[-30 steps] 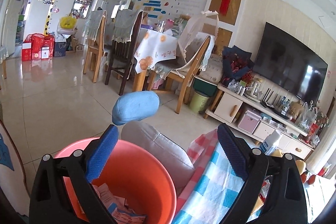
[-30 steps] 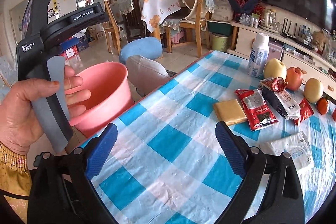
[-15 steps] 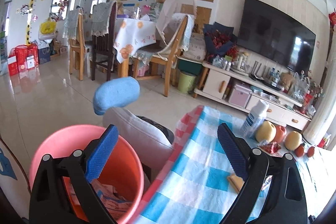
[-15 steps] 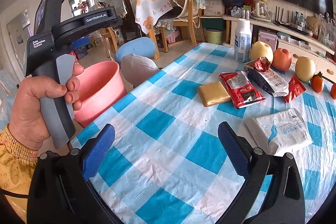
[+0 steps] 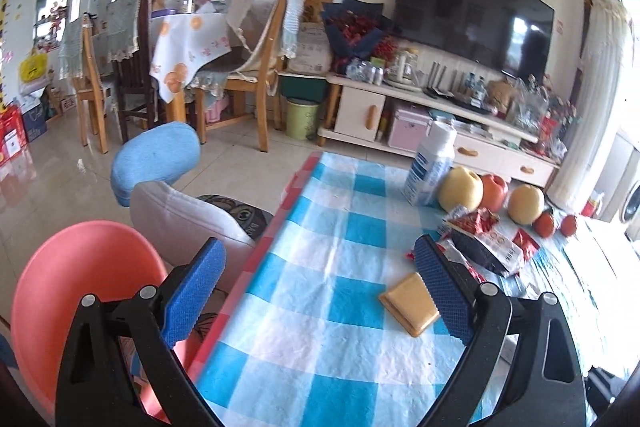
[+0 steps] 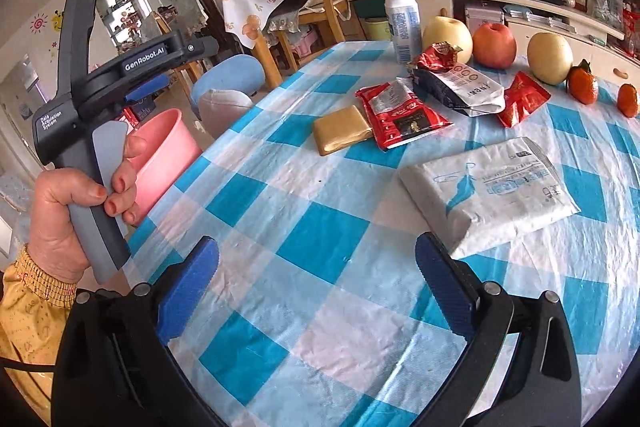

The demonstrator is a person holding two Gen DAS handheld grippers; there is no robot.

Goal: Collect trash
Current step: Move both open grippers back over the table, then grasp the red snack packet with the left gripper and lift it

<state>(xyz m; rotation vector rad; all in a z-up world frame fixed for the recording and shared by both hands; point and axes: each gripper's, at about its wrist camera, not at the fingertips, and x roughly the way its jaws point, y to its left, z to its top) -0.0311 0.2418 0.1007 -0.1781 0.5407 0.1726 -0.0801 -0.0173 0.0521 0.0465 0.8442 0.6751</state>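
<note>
Both tongs, left gripper (image 5: 316, 291) and right gripper (image 6: 316, 283), are gaping apart, gripping nothing. I'm hovering them over the checked table (image 6: 304, 243), the gold packet (image 6: 341, 130) lying ahead beside the red wrapper (image 6: 404, 115)

At the bottom of the left wrist view, the left black plastic two-finger gripper (image 5: 320, 291) shows two triangular cut-out arms, each with silver round screws and a blue textured rubber pad (image 5: 192, 291). The right black plastic two-finger gripper (image 6: 316, 287) fills the bottom of the right wrist view with the same blue ribbed pads and silver screws. At that view's left edge, the left gripper's handle is dark with a pale grey grip plate and white lettering "GenRobot.AI" and "Data Acquisition System". The left hand (image 6: 76, 203) wears a yellow patterned sleeve with an elastic gathered cuff (image 6: 36, 291), lower left.
</note>
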